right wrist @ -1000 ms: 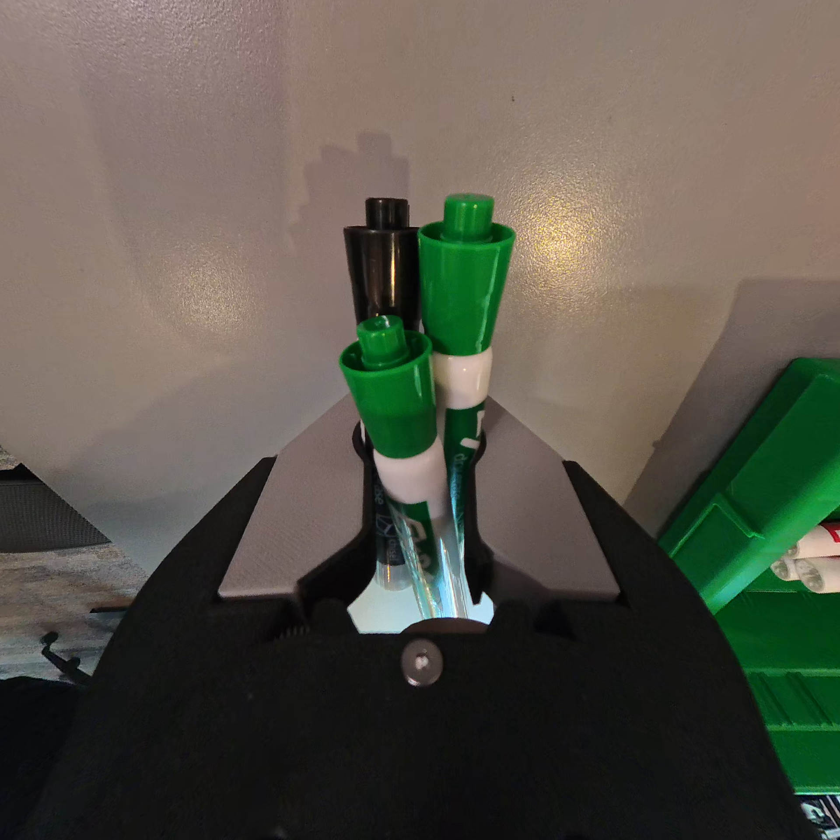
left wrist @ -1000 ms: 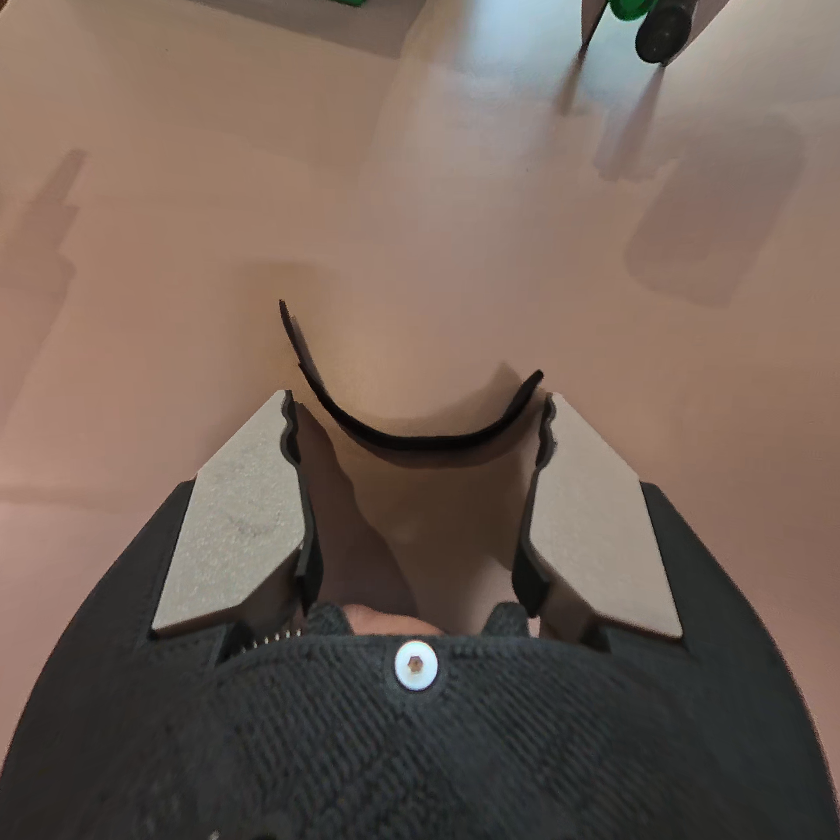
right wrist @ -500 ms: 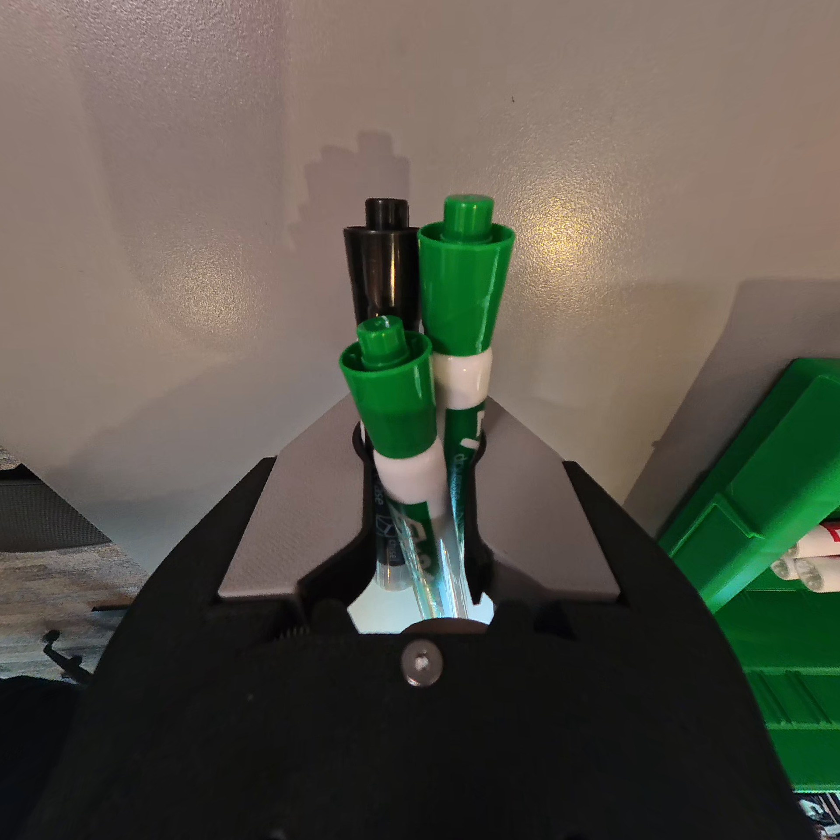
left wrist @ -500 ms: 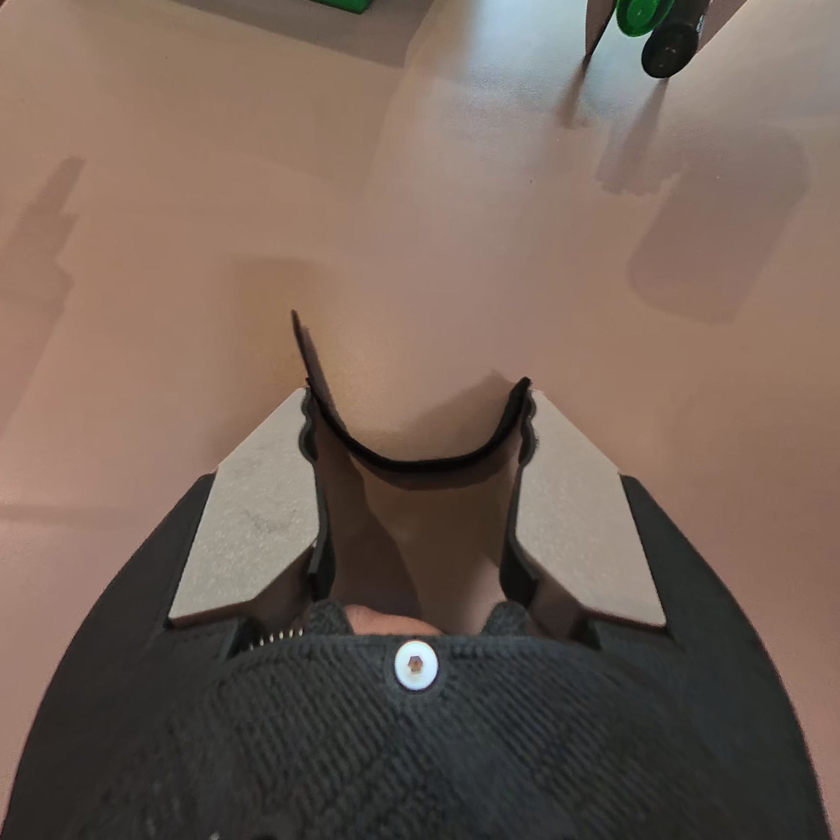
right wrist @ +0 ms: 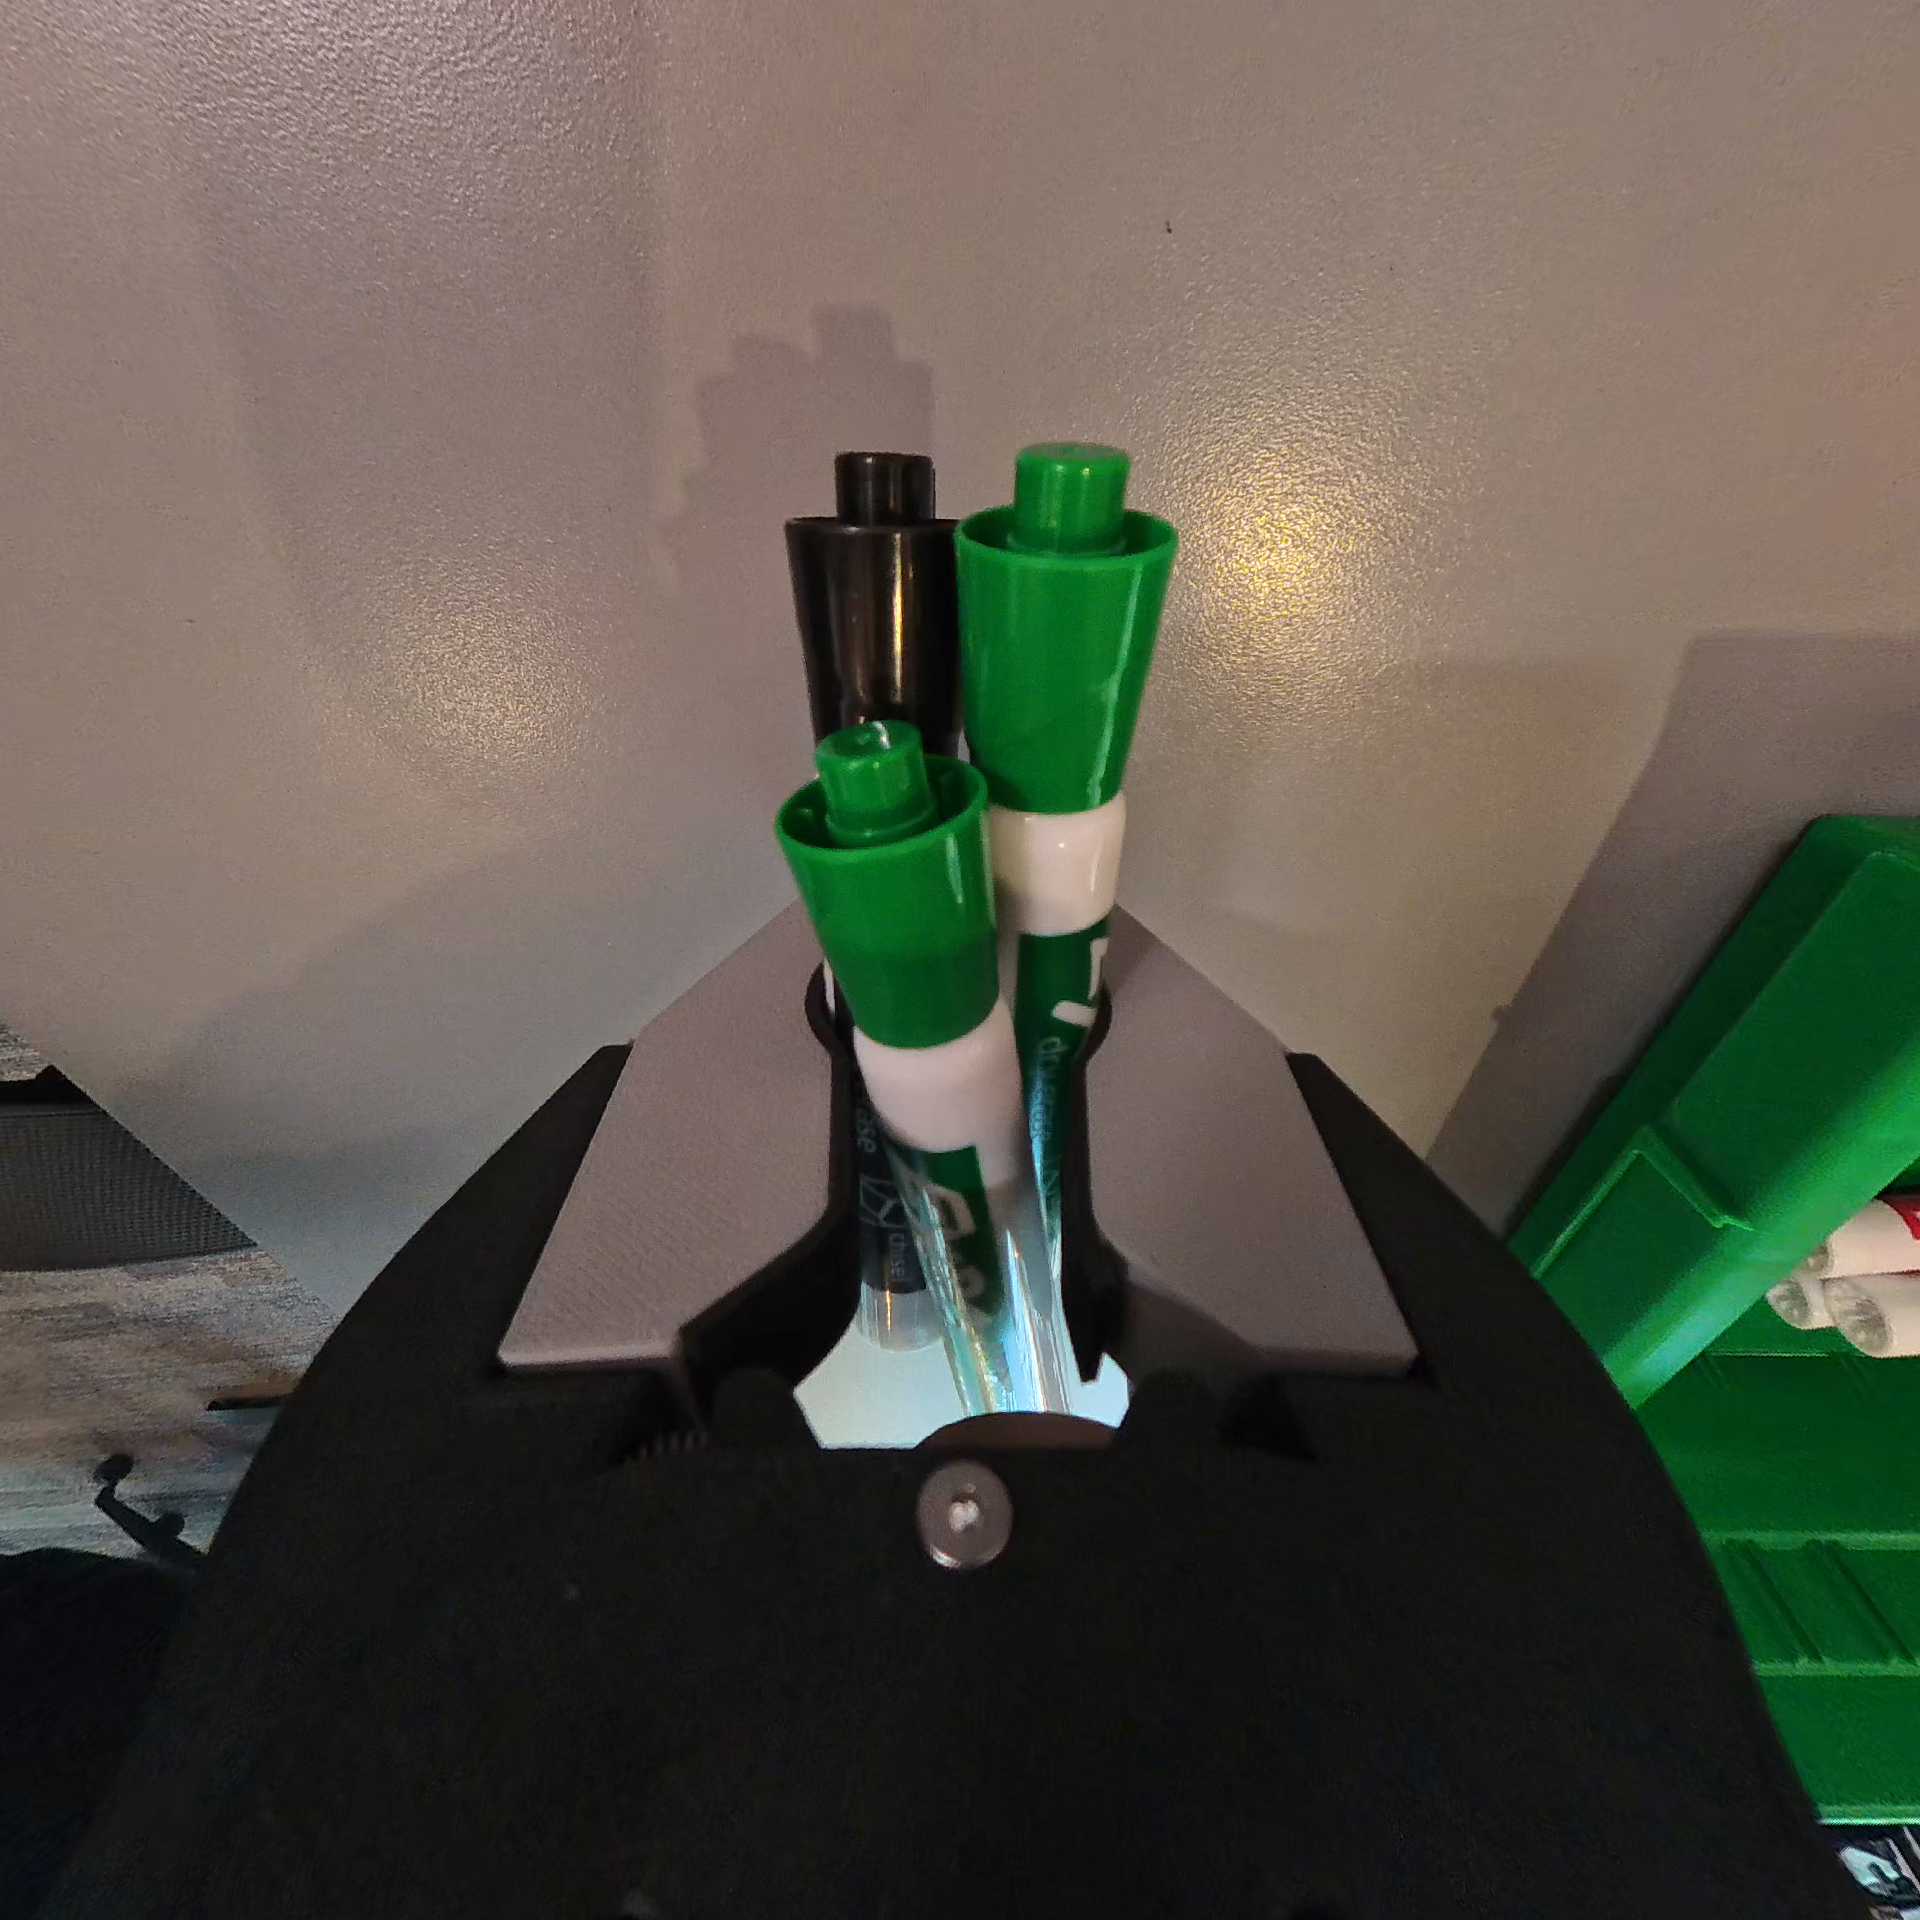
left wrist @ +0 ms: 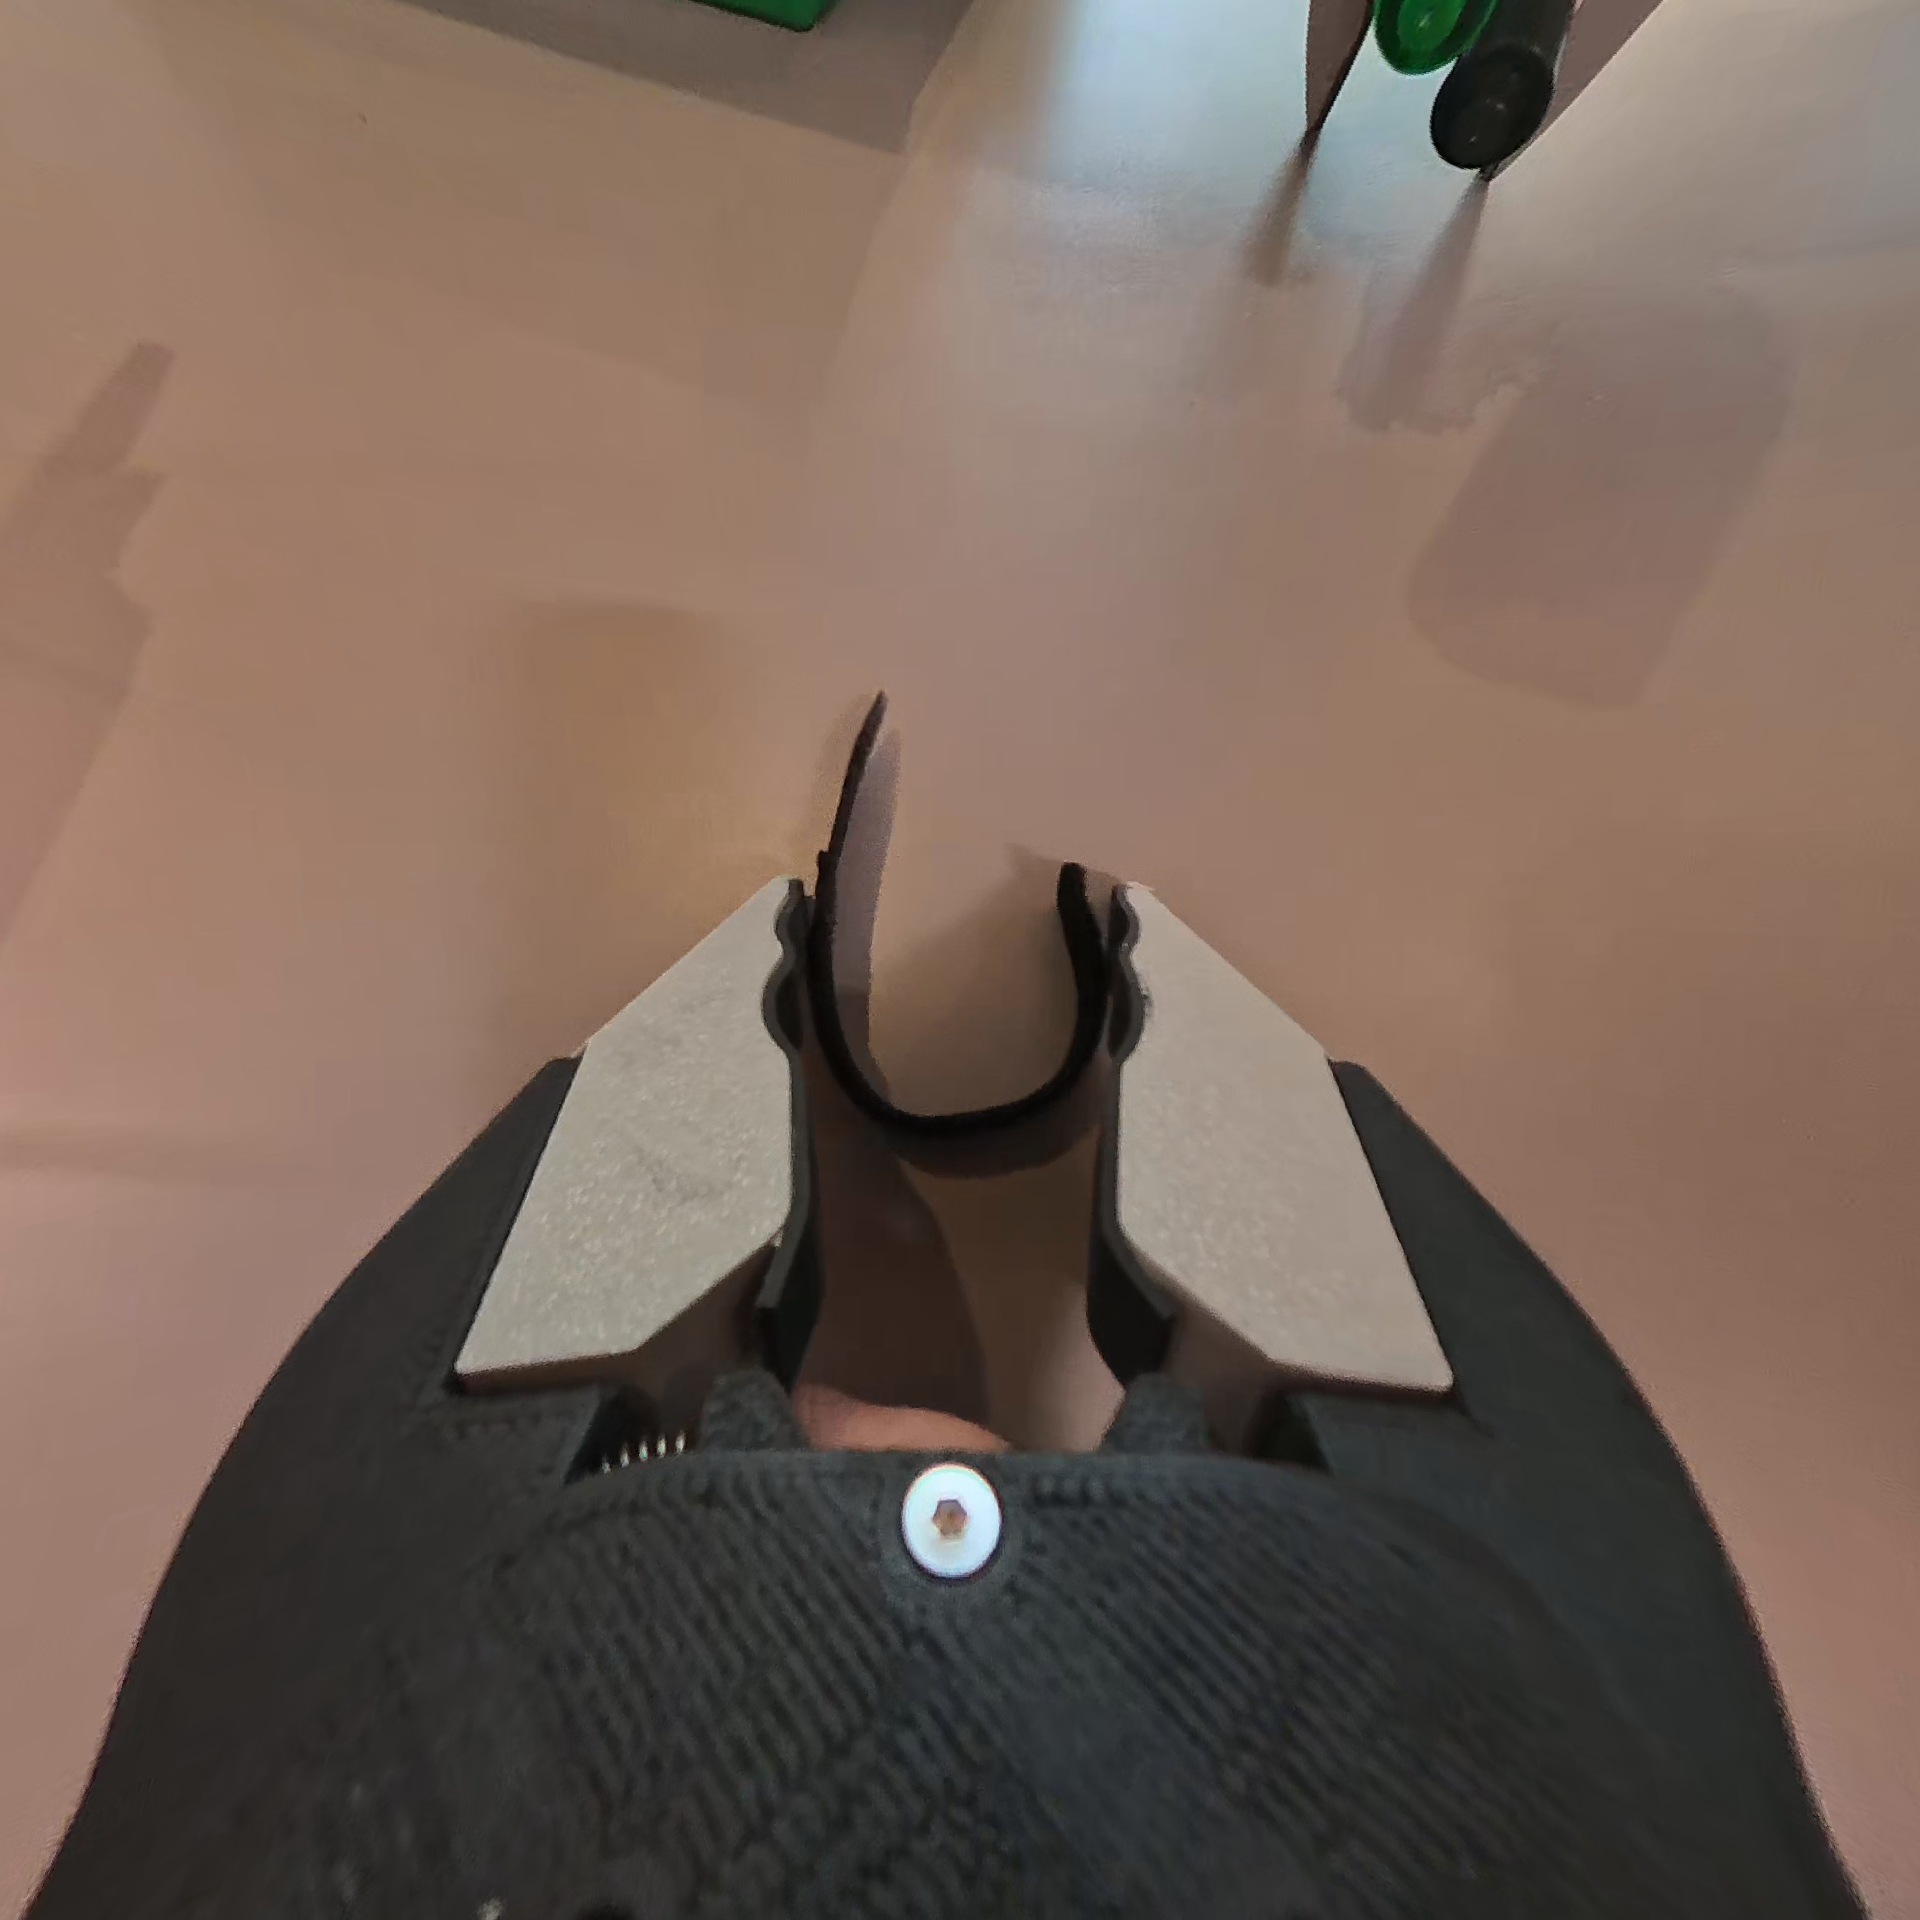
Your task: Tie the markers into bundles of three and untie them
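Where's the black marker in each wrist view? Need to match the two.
Left wrist view: black marker at the top right edge, seen end-on, far off above the table.
Right wrist view: centre, behind two green markers, all three between the right gripper fingers.
Shared landmark: the green marker beside it.

a strap (left wrist: 940,1112) bends into a u between the left tongs (left wrist: 958,940), on the desk (left wrist: 520,520). three markers (right wrist: 940,935) stand between the right tongs (right wrist: 961,1003), a wall (right wrist: 416,416) behind. a bin (right wrist: 1766,1091) sits to their right.
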`<state>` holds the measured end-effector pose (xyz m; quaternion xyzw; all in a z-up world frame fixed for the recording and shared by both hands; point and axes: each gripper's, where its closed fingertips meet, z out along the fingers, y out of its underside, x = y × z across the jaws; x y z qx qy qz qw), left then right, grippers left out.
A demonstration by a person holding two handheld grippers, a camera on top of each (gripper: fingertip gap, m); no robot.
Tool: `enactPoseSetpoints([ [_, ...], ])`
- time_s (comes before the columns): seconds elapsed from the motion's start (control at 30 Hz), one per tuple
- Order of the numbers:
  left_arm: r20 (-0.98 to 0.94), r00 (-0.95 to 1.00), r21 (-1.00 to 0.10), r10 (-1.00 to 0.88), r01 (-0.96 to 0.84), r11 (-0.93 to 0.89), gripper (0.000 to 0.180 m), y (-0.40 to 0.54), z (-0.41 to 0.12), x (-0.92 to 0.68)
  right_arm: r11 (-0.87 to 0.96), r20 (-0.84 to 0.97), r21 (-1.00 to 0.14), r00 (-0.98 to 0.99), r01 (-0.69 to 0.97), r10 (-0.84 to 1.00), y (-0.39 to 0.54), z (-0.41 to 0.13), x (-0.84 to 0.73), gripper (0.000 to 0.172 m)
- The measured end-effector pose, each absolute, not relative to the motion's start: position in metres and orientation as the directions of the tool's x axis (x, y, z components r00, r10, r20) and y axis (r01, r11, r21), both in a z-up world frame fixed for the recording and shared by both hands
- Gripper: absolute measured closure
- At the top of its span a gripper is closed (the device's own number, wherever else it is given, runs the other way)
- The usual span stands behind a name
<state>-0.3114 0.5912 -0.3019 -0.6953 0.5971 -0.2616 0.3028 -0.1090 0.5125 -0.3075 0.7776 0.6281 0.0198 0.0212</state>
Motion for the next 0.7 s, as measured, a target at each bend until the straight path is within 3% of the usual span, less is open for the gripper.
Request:
enactPoseSetpoints([
  [0.7,-0.06,0.108,-0.796,-0.992,-0.605,-0.017,0.127,0.581,-0.28,-0.305,-0.199,0.004,0.043,0.199,0.979,0.98,0.512,-0.307,-0.11,0.135],
])
